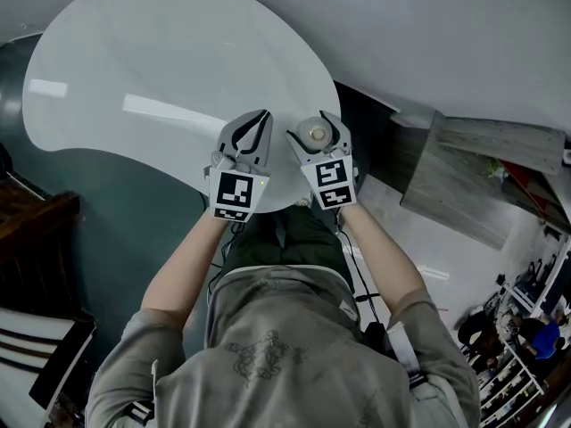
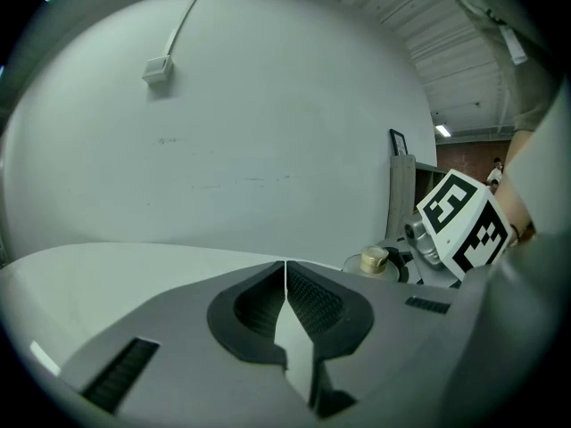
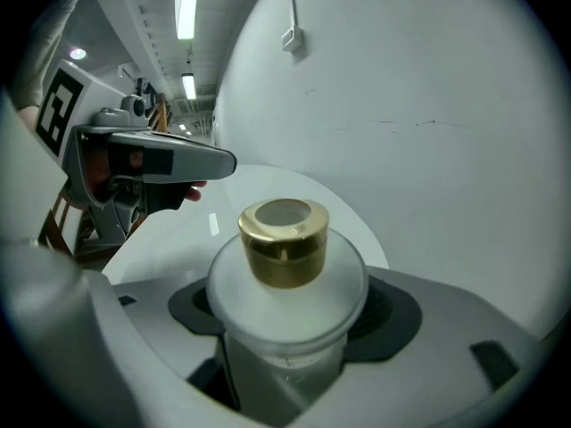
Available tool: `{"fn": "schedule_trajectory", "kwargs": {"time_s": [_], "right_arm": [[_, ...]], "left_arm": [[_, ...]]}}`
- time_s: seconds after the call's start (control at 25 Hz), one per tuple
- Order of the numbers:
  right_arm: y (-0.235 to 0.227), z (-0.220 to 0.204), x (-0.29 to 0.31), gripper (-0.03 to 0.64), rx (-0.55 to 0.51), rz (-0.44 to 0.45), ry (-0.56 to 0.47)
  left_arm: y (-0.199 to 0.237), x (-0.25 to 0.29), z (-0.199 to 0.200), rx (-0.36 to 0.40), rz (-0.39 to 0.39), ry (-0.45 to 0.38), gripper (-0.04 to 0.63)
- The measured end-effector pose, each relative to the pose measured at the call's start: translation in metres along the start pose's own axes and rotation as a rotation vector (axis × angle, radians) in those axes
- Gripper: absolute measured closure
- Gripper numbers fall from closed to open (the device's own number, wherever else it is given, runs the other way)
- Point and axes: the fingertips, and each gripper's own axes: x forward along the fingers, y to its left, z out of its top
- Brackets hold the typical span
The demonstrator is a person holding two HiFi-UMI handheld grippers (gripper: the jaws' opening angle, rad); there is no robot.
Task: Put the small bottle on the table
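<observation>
A small frosted white bottle (image 3: 285,283) with a gold cap (image 3: 284,241) stands upright between the jaws of my right gripper (image 3: 287,315), which is shut on its body. In the head view the bottle (image 1: 316,133) shows from above inside the right gripper (image 1: 318,137), held over the near edge of the round white table (image 1: 161,78). My left gripper (image 1: 252,135) hovers just to its left, jaws shut with nothing between them. The left gripper view shows its closed pads (image 2: 286,306) and the bottle's cap (image 2: 374,259) off to the right.
A white wall (image 2: 223,123) with a cable and small box (image 2: 157,69) rises behind the table. A dark wooden chair (image 1: 31,221) stands at the left. The person's legs (image 1: 285,230) are below the table edge. Grey panels (image 1: 473,176) lean at the right.
</observation>
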Motion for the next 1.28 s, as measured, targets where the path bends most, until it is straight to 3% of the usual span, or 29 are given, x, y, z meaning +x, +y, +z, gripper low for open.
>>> {"fn": "schedule_trajectory", "kwargs": {"time_s": [0.2, 0.4, 0.64, 0.92, 1.16, 1.28], "right_arm": [[0.002, -0.002, 0.002, 0.276, -0.006, -0.012, 0.009], [0.003, -0.009, -0.002, 0.275, 0.083, -0.004, 0.064], [0.0, 0.005, -0.015, 0.275, 0.111, -0.026, 0.072], [-0.01, 0.065, -0.05, 0.276, 0.092, -0.052, -0.033], [-0.007, 0.137, -0.107, 0.278, 0.077, -0.028, -0.185], [-0.012, 0.174, -0.139, 0.3, 0.048, -0.063, -0.268]], "left_arm": [[-0.005, -0.002, -0.006, -0.008, -0.014, 0.026, 0.574], [-0.006, -0.008, -0.006, -0.03, -0.021, 0.063, 0.574], [0.0, -0.021, 0.011, -0.03, 0.032, 0.058, 0.574], [0.006, -0.039, 0.049, -0.036, 0.05, 0.01, 0.574], [0.015, -0.062, 0.106, -0.026, 0.061, -0.064, 0.574], [0.018, -0.077, 0.139, -0.003, 0.071, -0.117, 0.574]]}}
